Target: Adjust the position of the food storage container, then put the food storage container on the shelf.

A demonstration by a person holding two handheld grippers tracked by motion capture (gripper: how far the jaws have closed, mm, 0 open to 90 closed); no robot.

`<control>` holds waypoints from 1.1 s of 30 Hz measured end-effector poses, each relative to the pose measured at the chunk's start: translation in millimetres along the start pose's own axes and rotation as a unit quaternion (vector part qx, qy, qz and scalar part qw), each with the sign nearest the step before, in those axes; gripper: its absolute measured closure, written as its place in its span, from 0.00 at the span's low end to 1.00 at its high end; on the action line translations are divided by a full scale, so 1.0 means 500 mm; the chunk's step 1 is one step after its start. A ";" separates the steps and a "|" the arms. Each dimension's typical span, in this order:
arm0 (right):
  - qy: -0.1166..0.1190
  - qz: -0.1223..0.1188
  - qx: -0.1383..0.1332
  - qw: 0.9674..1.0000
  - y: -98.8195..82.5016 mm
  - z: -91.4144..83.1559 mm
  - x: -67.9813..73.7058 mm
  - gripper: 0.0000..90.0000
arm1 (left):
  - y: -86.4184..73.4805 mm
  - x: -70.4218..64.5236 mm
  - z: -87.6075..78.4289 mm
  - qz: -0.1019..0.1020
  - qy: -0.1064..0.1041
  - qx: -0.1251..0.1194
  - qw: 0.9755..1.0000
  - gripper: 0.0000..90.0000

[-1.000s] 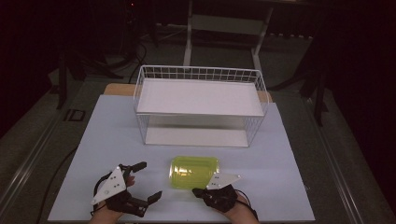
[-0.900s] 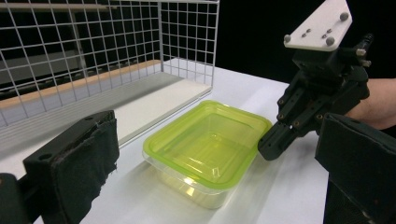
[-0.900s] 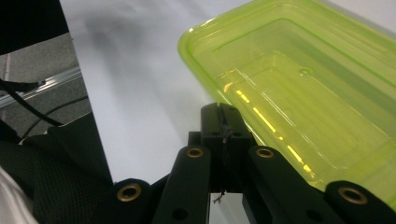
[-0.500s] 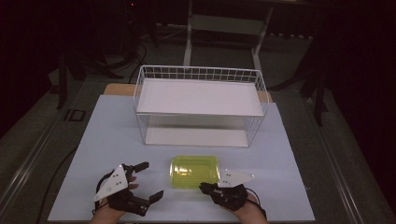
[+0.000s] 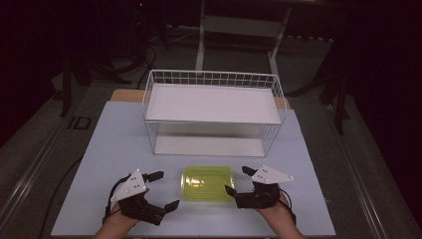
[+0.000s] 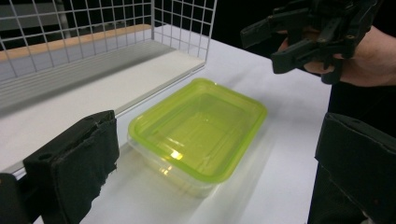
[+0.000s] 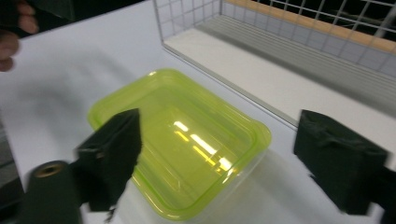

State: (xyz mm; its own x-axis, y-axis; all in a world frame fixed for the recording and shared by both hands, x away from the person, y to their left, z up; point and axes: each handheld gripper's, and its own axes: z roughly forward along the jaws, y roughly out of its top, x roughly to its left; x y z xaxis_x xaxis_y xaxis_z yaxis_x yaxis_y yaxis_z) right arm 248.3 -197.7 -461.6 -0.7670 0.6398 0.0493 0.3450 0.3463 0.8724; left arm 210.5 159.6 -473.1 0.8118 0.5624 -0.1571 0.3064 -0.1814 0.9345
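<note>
White table (image 5: 114, 149) takes most of the high view. White wire basket rack (image 5: 213, 112) stands at 12 o'clock of the table centre, flat shelf on top, open side facing me. Nothing in it that I can see.

Lime-green lidded container (image 5: 208, 183) lies flat on the table at 6 o'clock of the rack, just in front of it, apart from it. Clear tub under a green lid, lid on. In the left gripper view the container (image 6: 198, 128) sits between and beyond my jaws, rack wall at 11 o'clock. In the right gripper view the container (image 7: 180, 140) is ahead of and below my jaws, rack base at 1 o'clock.

What changed: a second ago my right gripper (image 5: 238, 180) was clamped shut at the container's 3 o'clock edge. Its jaws have just been opening and now stand wide, nothing between the pads, and the hand has pulled back a bit toward 4 o'clock. Container hasn't shifted, same spot on the table.

My left gripper (image 5: 160, 190) waits at 9 o'clock of the container, jaws spread wide, holding nothing, not touching it. Same pose as a second ago.

Read: the right grip is released, so the container is set down or being re-gripped. It isn't in the rack yet; a fresh grasp is likely next.
</note>
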 end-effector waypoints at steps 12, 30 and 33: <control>0.035 0.033 0.020 0.999 -0.003 0.010 -0.036 0.23 | 0.030 0.024 0.035 -0.032 0.009 0.018 0.999 0.00; 0.048 0.210 0.104 0.971 0.003 0.028 -0.068 0.15 | 0.026 0.082 0.091 -0.214 -0.001 0.094 0.972 0.00; 0.057 0.245 0.124 0.960 -0.005 0.038 -0.071 0.18 | 0.022 0.088 0.095 -0.233 0.004 0.098 0.967 0.00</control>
State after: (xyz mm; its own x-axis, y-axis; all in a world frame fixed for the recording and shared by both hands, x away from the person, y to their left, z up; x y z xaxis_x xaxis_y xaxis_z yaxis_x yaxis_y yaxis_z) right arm 284.9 -207.9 -474.6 -0.5290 0.6932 0.4895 0.7867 0.1843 0.5892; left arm 273.5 144.0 -485.1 0.5589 0.6261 -0.5438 0.7278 -0.0560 0.6835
